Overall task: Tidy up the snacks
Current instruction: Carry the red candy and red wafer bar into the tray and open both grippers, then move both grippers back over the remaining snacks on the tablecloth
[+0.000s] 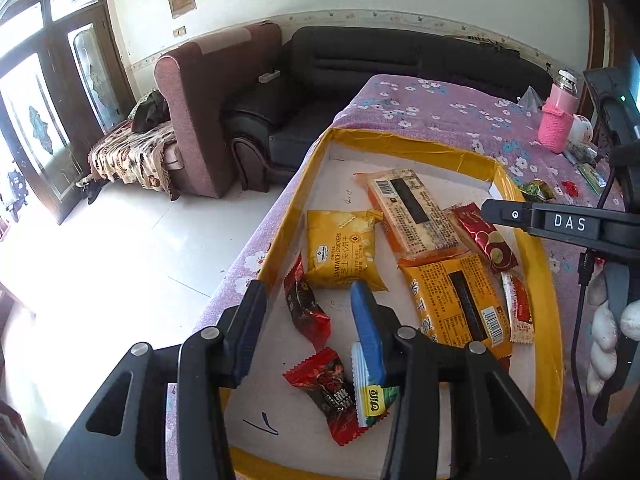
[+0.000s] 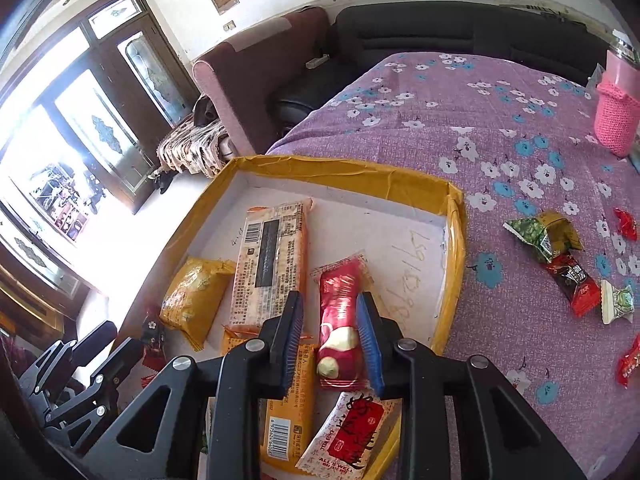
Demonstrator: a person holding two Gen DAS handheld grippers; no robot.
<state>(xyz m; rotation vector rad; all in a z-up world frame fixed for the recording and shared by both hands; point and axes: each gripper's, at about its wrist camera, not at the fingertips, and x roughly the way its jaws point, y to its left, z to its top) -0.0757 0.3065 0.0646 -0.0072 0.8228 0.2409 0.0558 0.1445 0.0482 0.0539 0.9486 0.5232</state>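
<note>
A shallow yellow-rimmed tray (image 1: 400, 142) (image 2: 340, 166) on the floral cloth holds several snacks. Among them are a yellow cracker pack (image 1: 340, 252), two orange bars (image 1: 416, 212) (image 1: 460, 300) and a white-red sachet (image 2: 352, 436). My left gripper (image 1: 308, 304) hovers open over a dark red candy (image 1: 306, 312) that lies on the tray floor. Near it lie a red candy (image 1: 328, 388) and a green-yellow packet (image 1: 372, 384). My right gripper (image 2: 330, 320) stands open astride a red wrapped snack (image 2: 340, 312); a gap shows on the snack's left side.
Loose candies lie on the purple cloth right of the tray: a green one (image 2: 544, 232), a red-black one (image 2: 572, 280) and small red ones (image 2: 626, 222). A pink bottle (image 2: 616, 112) stands at the far right. Sofas (image 1: 360, 64) lie beyond the table edge.
</note>
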